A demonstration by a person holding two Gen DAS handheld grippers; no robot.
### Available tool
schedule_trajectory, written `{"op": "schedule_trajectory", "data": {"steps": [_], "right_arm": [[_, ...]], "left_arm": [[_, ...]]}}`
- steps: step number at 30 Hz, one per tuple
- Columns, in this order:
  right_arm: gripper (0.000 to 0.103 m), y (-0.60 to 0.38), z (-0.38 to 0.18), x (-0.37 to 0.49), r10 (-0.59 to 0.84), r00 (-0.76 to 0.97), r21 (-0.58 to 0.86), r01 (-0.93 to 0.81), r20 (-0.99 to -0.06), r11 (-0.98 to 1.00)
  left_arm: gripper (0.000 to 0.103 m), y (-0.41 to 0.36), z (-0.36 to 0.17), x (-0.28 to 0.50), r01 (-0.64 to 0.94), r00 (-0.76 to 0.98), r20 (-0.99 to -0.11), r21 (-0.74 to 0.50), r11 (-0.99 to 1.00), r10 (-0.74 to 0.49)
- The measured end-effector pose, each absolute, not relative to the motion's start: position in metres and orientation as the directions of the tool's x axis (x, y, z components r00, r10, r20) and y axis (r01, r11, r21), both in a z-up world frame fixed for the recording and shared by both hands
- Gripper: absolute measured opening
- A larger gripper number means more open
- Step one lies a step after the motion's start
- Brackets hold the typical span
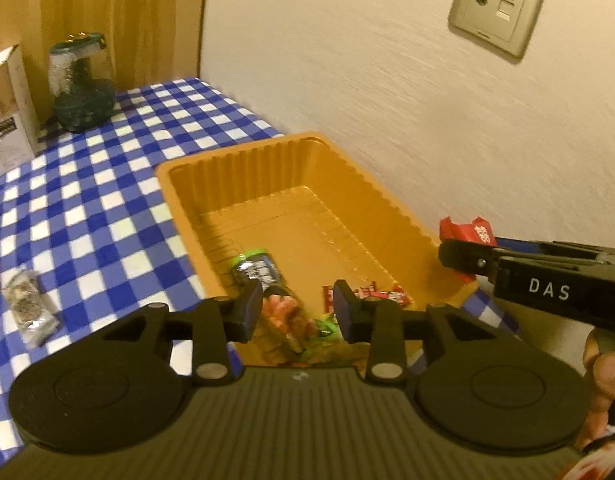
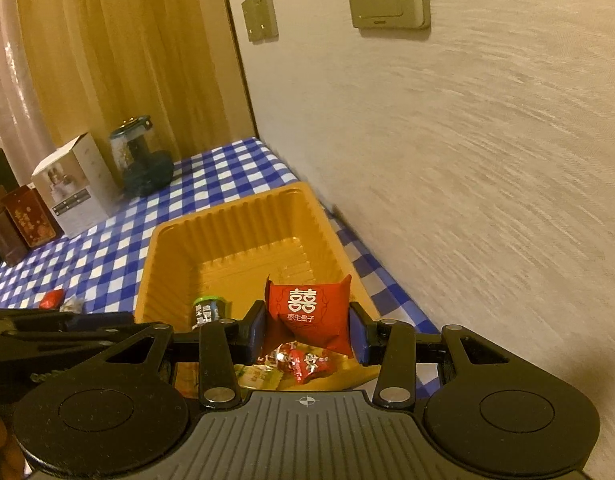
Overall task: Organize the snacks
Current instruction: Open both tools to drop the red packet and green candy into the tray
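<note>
Checked tablecloth (image 1: 87, 200); both tools tilted down over orange tray (image 2: 163, 264).

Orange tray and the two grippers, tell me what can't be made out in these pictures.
- Near end of the orange tray: both wrist views, covered by the gripper bodies, so the snack count is unclear.
- Red packet in the right gripper: lower corners hidden by the fingers; small print unreadable.
- Snacks under the left gripper: left wrist view, blurred, brands unreadable.
- Silver packets on the tablecloth: left wrist view, too blurred to identify.
</note>
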State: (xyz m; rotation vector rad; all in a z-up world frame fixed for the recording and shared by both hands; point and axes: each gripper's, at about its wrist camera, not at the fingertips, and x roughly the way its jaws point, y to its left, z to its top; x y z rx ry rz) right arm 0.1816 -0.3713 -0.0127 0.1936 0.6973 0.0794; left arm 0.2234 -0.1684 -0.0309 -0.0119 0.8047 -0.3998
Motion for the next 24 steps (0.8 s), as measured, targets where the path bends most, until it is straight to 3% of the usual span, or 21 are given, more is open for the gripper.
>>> {"op": "schedule_trajectory", "data": {"steps": [17,18,19,24], "right_arm": [[0.044,-0.345,-0.014,0.193,0.204,0.754,0.248,-0.057,-0.624,0.967],[0.052,-0.344,-0.015,0.195,0.217,0.753,0.263,-0.061,-0.621,0.963],[0.069,-0.345,-0.016,0.197,0.235,0.751,0.288,-0.062,-0.617,0.956],[0.073,-0.352,-0.017,0.199,0.237,0.757,0.328,-0.032,-0.609,0.944]], "left_arm": [[0.034,-0.137,-0.027,0.212,0.295,0.64,-0.699,-0.158,0.942,-0.318],[0.034,-0.135,-0.027,0.212,0.293,0.641,-0.699,-0.158,0.943,-0.317],[0.034,-0.134,-0.027,0.213,0.29,0.642,-0.699,-0.158,0.944,-0.315],[0.034,-0.128,-0.025,0.21,0.279,0.649,-0.697,-0.155,0.948,-0.305]]}}
